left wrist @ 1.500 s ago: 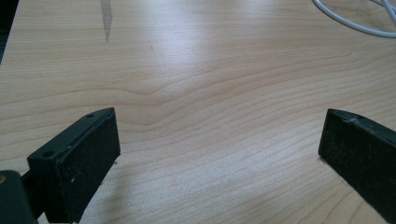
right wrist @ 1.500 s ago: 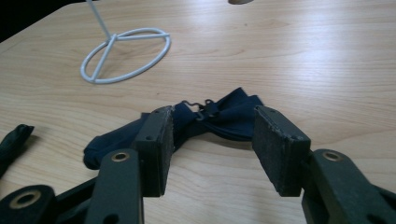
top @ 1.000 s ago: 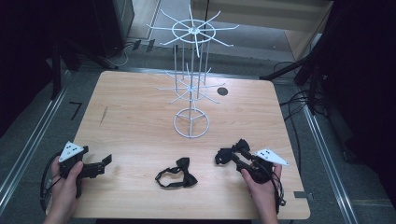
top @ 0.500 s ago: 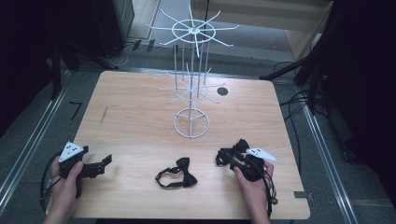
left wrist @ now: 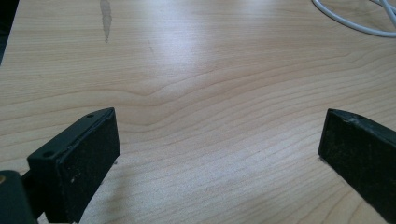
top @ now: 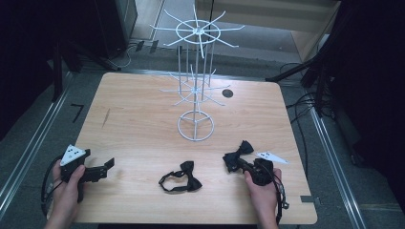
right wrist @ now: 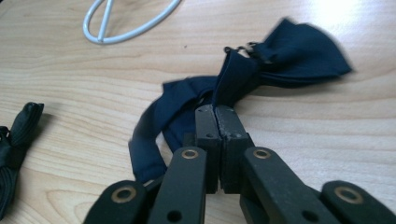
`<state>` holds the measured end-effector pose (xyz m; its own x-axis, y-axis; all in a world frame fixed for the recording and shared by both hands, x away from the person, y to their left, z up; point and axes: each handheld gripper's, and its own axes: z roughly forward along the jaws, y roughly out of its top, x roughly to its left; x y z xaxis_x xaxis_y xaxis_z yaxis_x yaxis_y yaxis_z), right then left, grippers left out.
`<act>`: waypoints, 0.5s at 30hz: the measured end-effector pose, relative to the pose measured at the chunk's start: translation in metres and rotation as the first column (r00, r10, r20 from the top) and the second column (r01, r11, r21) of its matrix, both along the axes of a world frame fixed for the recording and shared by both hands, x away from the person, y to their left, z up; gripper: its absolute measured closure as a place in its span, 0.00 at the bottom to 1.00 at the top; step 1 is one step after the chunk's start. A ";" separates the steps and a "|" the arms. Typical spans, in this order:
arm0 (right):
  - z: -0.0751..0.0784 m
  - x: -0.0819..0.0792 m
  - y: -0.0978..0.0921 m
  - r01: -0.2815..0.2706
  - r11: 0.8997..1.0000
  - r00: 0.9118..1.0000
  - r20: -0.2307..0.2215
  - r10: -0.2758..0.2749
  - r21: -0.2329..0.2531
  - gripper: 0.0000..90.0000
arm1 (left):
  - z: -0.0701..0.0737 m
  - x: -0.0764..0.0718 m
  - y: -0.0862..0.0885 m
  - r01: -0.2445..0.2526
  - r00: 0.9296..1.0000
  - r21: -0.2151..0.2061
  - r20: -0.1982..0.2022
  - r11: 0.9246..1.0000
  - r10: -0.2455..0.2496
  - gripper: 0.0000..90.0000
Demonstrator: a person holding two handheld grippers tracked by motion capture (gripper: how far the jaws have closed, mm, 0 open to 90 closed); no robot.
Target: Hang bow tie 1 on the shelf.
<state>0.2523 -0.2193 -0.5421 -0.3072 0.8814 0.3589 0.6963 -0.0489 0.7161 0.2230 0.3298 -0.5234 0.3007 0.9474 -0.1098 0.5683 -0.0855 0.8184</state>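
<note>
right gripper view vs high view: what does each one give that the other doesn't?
Right gripper view: the right gripper jaws pressed together on the strap of the navy bow tie.

High view: the left gripper, jaws apart, nothing between them, and the tiered arms of the white wire rack.

Both: that navy bow tie, the black bow tie lying loose, the rack's ring base and the wooden table.

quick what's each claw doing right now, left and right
Left claw: open, holding nothing, over bare table.
Right claw: closed on the navy bow tie's strap.
</note>
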 end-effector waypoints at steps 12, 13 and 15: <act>0.023 -0.009 0.001 -0.003 0.999 0.990 0.139 -0.002 0.037 1.00 | 0.000 0.000 0.000 0.000 1.000 0.002 -0.001 1.000 0.000 0.00; 0.023 -0.009 0.001 -0.003 0.999 0.990 0.139 -0.002 0.037 1.00 | 0.000 0.000 0.000 -0.001 1.000 0.003 -0.001 1.000 0.001 0.00; 0.028 -0.011 0.001 -0.005 0.999 0.988 0.157 -0.002 0.047 1.00 | 0.000 0.000 0.000 -0.001 1.000 0.003 -0.001 1.000 0.001 0.00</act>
